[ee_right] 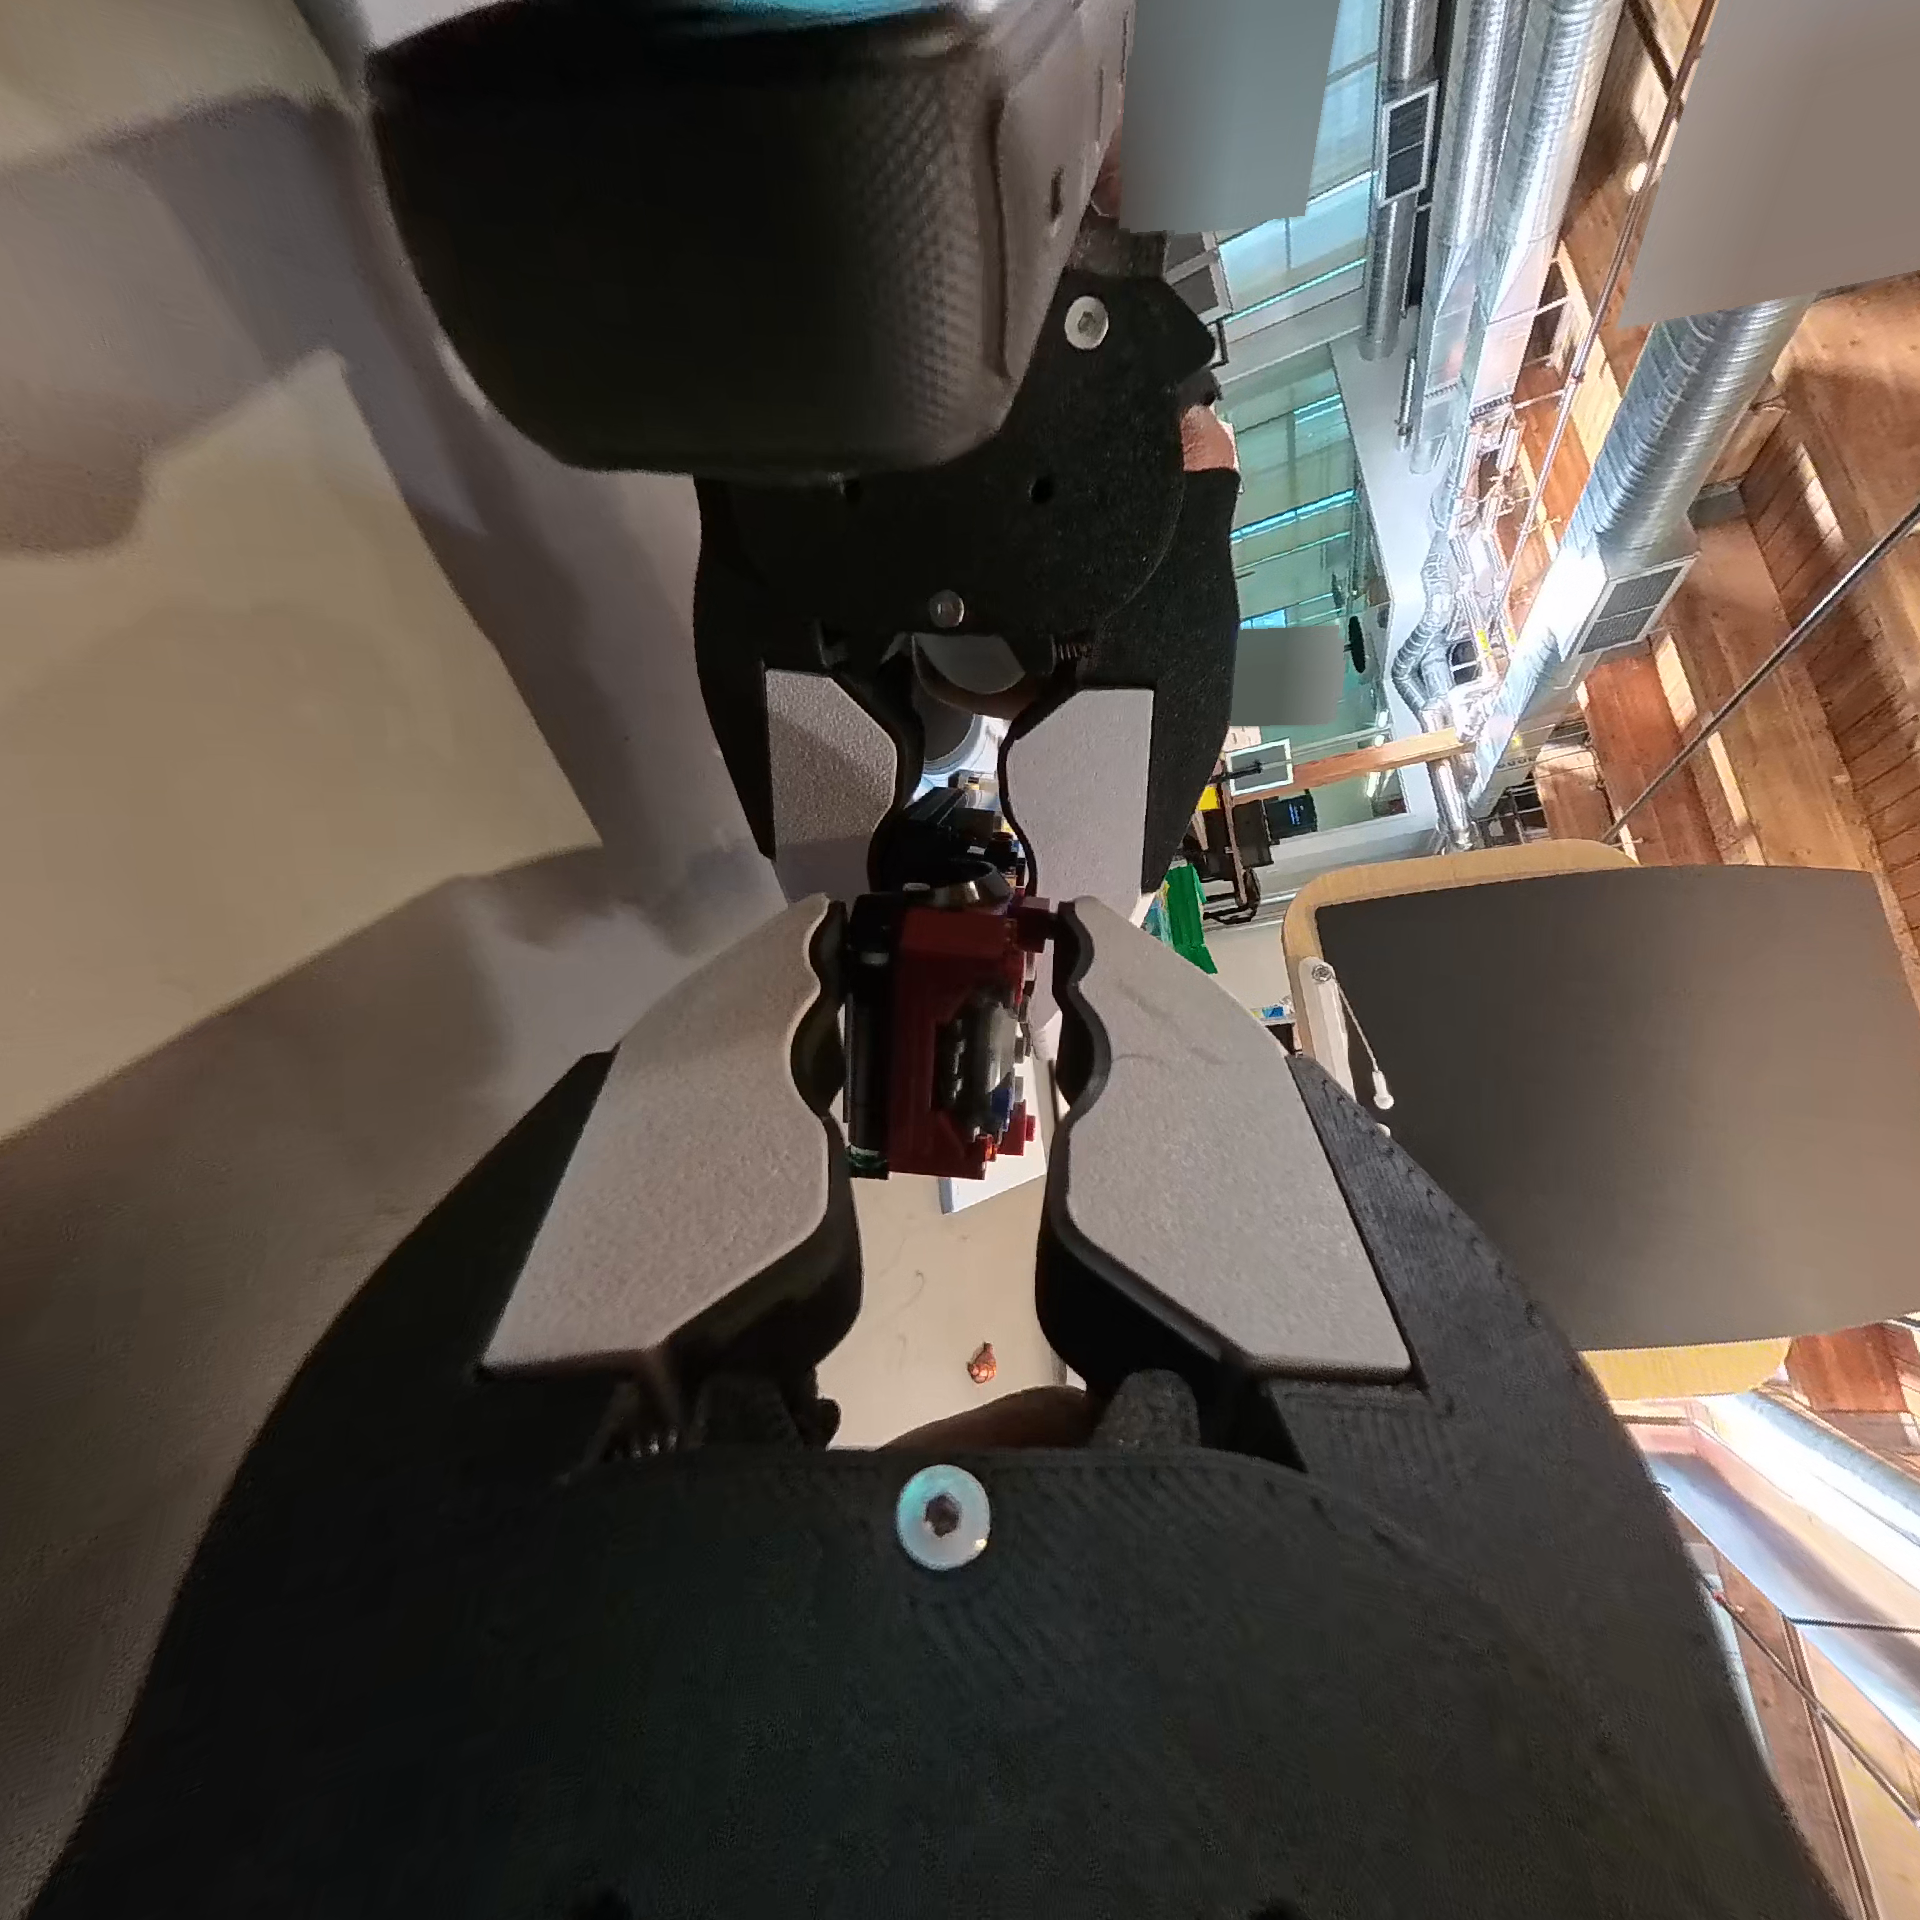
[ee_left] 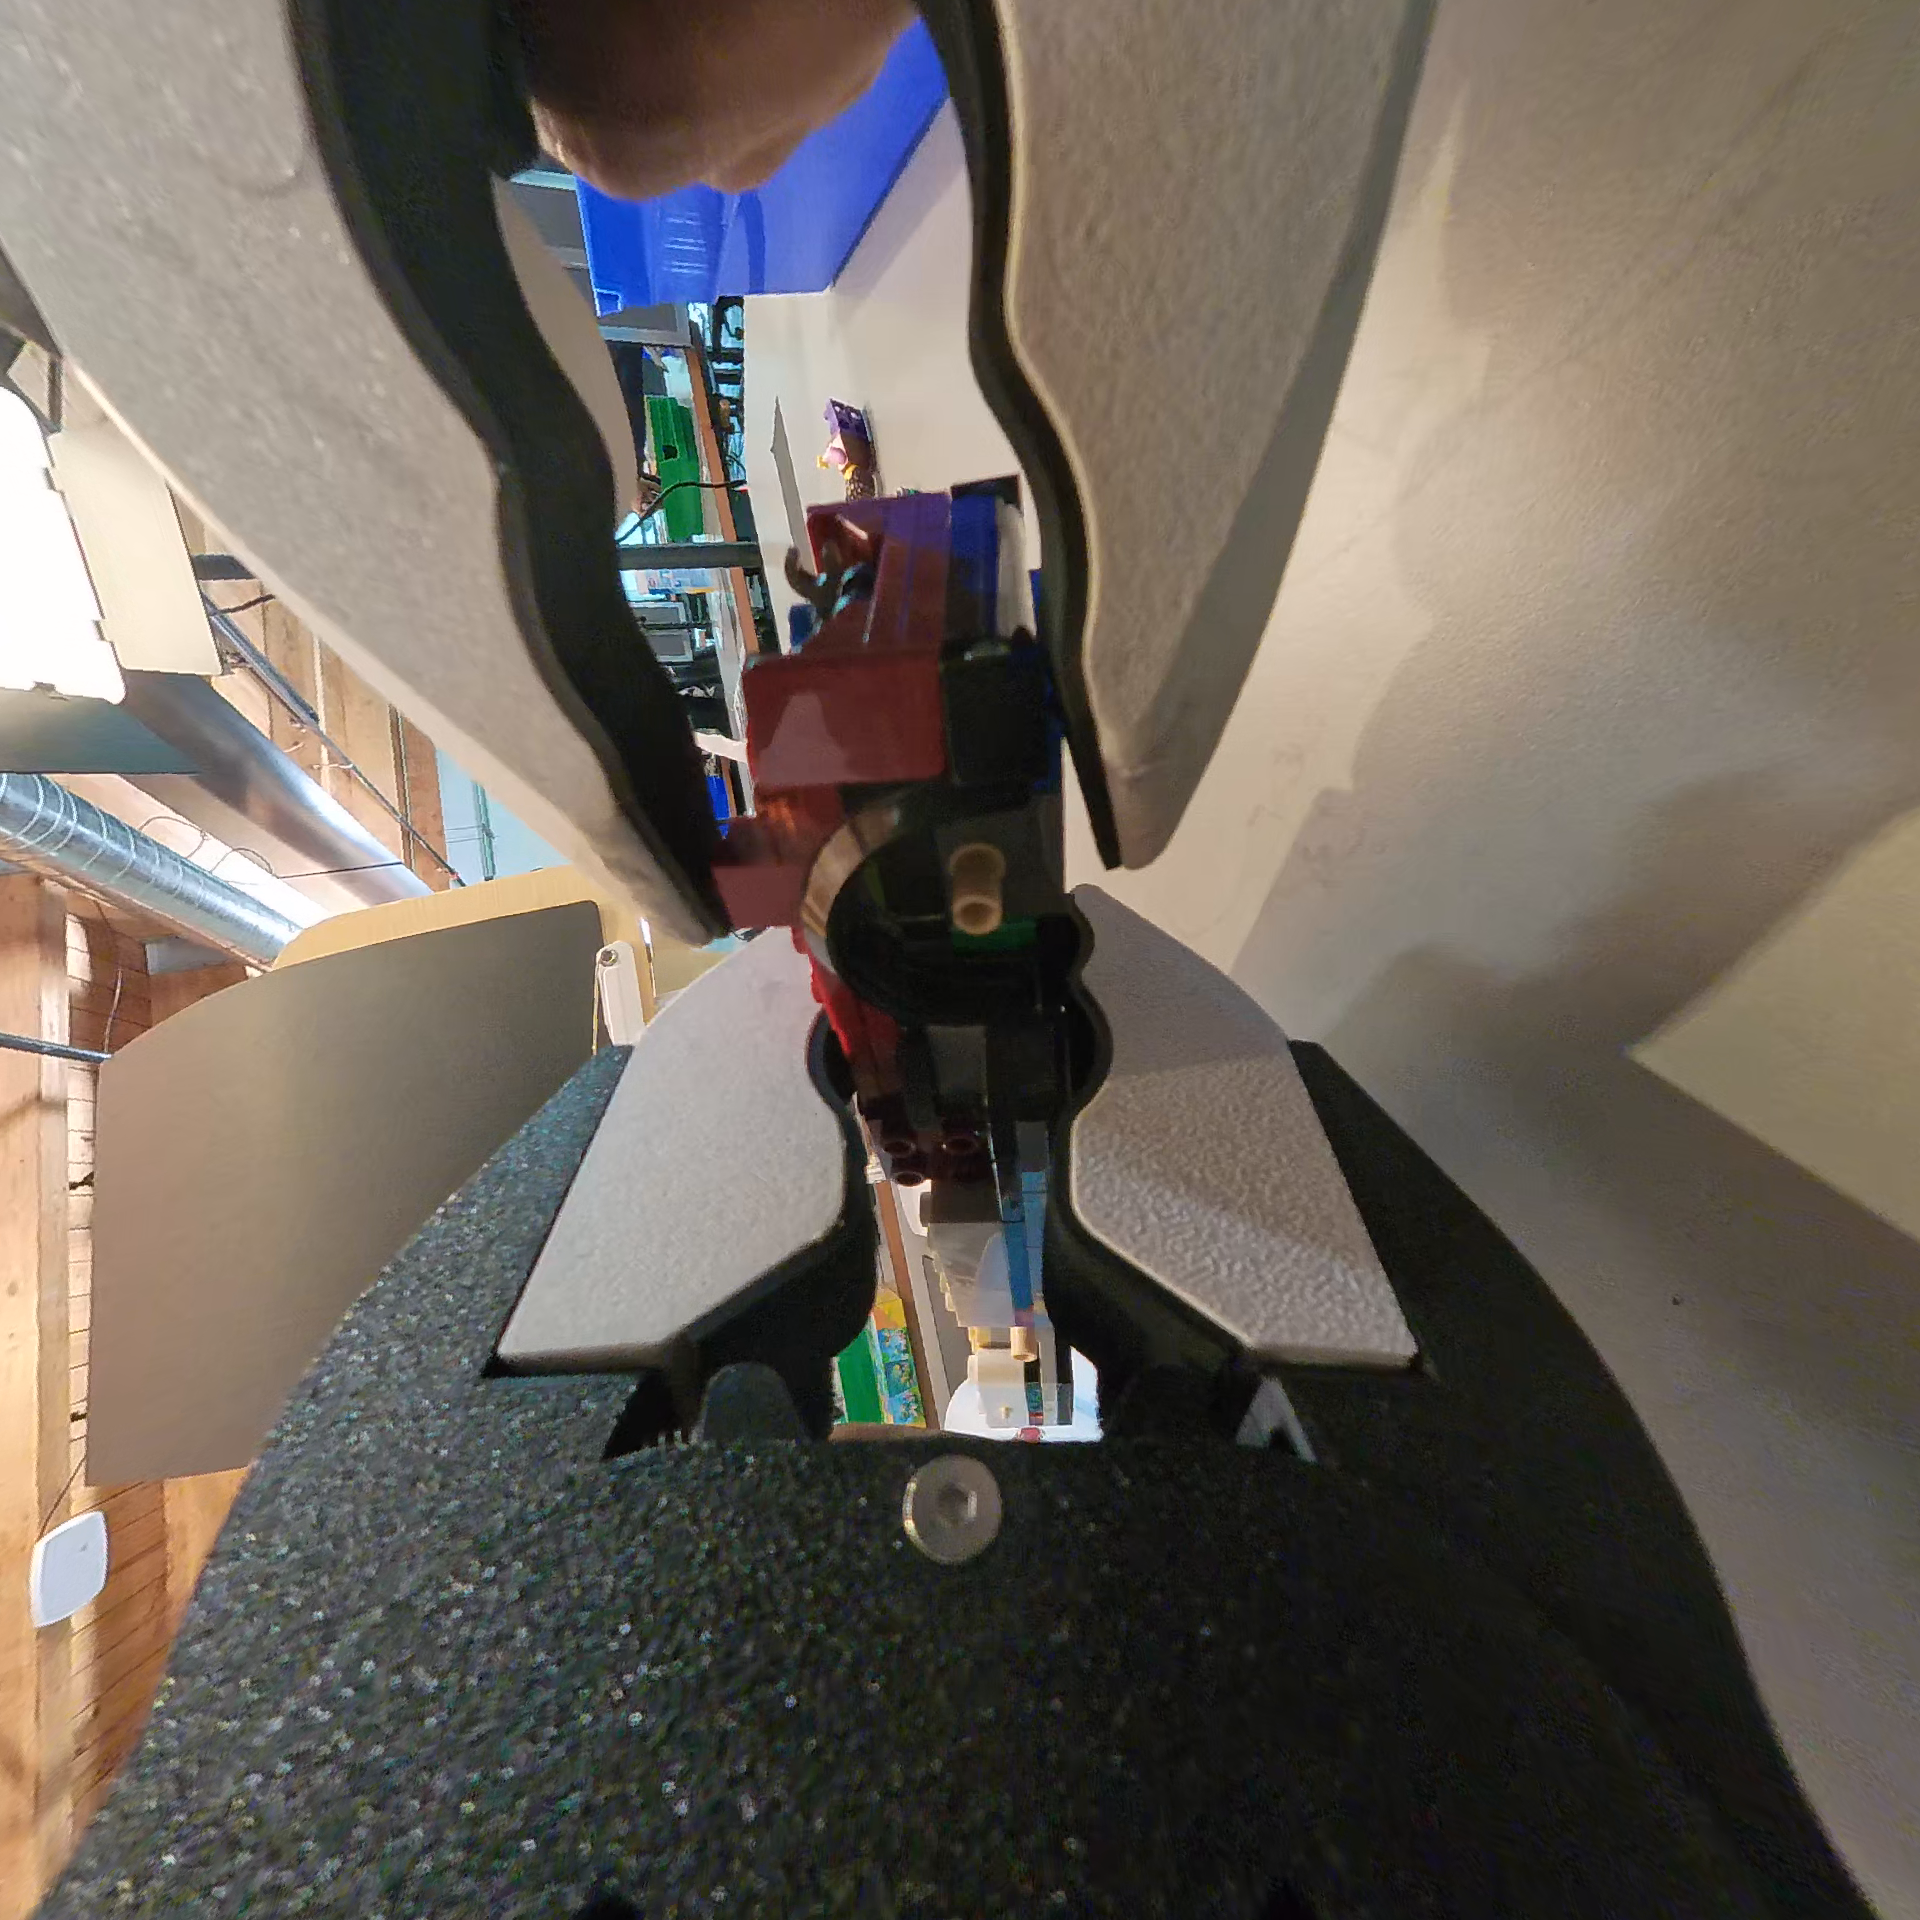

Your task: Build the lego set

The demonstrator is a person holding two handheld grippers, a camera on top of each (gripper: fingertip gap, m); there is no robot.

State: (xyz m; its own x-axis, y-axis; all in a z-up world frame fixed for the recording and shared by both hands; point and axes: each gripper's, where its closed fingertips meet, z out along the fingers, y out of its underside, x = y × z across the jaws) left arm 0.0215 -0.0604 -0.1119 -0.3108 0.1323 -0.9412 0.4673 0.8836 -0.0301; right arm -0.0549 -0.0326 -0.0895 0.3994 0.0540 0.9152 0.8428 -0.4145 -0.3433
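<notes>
Left wrist view: my left gripper (ee_left: 951, 997) is clamped on a brick-built model (ee_left: 914, 790) of dark red and black pieces, held up in the air beside a white table (ee_left: 1558, 520). The right gripper's fingers (ee_left: 582, 623) close on its far end from above.

Right wrist view: my right gripper (ee_right: 940, 997) grips the same model (ee_right: 925, 1039), pads pressed against both sides. The left gripper (ee_right: 951, 790) faces mine, holding the other end.

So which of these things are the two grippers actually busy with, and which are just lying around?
In use:
- toy brick model, dark red and black
- left gripper, clamped on it
- right gripper, clamped on it

Lying about:
- small orange piece on the white table
- purple toy
- dark panel
</notes>
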